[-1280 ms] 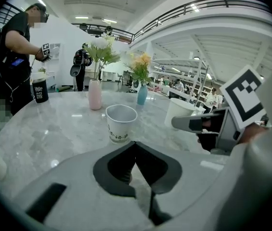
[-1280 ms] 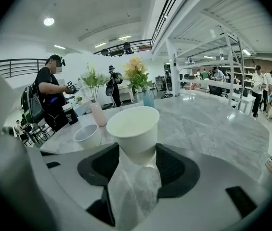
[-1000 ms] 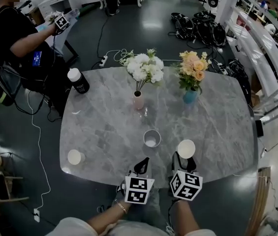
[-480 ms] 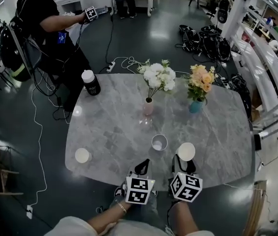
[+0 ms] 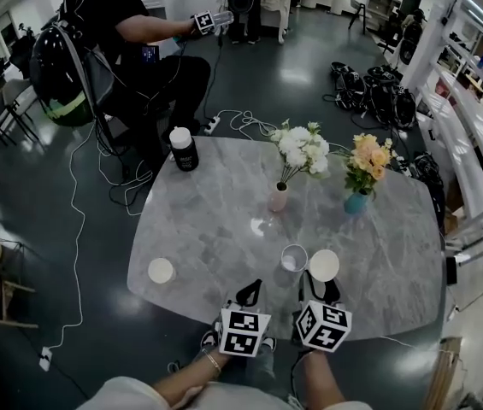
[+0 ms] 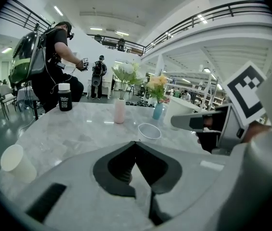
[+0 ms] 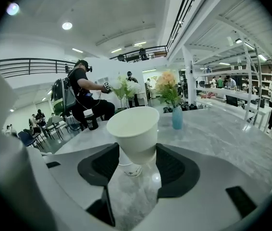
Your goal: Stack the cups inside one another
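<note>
Closer now: the white cup (image 5: 324, 265) has come right beside the clear cup (image 5: 293, 257).
The right gripper (image 5: 321, 287) squeezes the white cup between its jaws. The left gripper (image 5: 250, 292) has its jaws shut tight on nothing. Another paper cup (image 5: 161, 271) sits far off by the table's (image 5: 224, 220) left edge.

With left hand-held gripper (image 5: 251, 289) closed, right hand-held gripper (image 5: 321, 282) clamps a cup (image 5: 324, 264).

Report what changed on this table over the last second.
The right gripper, shut on the white paper cup, carried it left, closer to the clear cup. Nothing was grasped or released. The left gripper stays shut and empty; the other paper cup stayed put.
</note>
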`<state>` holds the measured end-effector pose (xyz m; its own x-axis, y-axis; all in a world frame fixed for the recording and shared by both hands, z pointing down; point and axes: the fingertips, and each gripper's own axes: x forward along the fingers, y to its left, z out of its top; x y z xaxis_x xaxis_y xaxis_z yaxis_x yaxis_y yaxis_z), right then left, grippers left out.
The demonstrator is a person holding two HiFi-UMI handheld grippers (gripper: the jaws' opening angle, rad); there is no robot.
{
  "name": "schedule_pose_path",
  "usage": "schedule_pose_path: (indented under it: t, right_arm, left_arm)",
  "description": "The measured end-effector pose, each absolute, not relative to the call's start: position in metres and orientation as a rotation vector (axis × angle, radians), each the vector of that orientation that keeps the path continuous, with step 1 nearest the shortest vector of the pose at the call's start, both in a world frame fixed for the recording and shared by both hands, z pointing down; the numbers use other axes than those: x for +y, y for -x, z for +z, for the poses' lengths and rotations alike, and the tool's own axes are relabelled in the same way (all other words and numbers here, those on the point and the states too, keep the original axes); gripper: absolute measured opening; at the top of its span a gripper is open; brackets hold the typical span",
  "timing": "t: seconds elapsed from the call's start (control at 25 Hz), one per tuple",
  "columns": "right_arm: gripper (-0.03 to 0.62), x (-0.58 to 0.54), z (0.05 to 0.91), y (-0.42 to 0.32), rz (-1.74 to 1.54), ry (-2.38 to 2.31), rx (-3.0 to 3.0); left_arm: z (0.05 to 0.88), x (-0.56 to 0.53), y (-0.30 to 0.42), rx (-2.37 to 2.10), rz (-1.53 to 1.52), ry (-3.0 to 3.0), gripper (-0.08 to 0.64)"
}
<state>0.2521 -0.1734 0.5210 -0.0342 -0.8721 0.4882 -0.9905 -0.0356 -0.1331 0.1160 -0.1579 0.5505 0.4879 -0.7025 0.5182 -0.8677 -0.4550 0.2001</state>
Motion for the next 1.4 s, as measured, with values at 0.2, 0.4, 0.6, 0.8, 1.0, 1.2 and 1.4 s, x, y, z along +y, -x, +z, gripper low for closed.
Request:
schedule_pose_path:
  t: [0.2,0.4,0.6,0.8,1.0,1.2,1.4]
  right_arm:
    - [0.224,-0.181,0.52,-0.234,0.659,-1.95,-2.011]
    - [0.224,-0.188,0.524,-0.223,0.661,-1.925,-2.027]
    - [0.224,-0.193,0.53,-0.218,0.67,-1.903,-2.03]
    - [0.224,-0.201,0.537,-0.215,0.68,-1.881,-2.03]
    - [0.224,-0.205,0.546,-0.213,0.702,-1.863,-2.026]
    - [0.224,-0.206,0.552,-0.212,0.716,-1.853,-2.019]
    - [0.224,-0.208,0.554,-0.211,0.72,-1.845,-2.018]
  left_arm:
    - [0.552,-0.158,-0.097,-1.337,0.508,-2.258,-0.005]
    - [0.556,-0.16,-0.085,-1.366,0.501,-2.231,-0.005]
    - [0.562,-0.163,-0.078,-1.383,0.504,-2.208,-0.005]
    - [0.567,-0.169,-0.077,-1.381,0.514,-2.186,-0.005]
    - [0.572,-0.174,-0.079,-1.379,0.528,-2.173,-0.005]
    - [0.573,-0.176,-0.078,-1.372,0.542,-2.17,-0.006]
    - [0.578,-0.176,-0.078,-1.372,0.544,-2.165,-0.005]
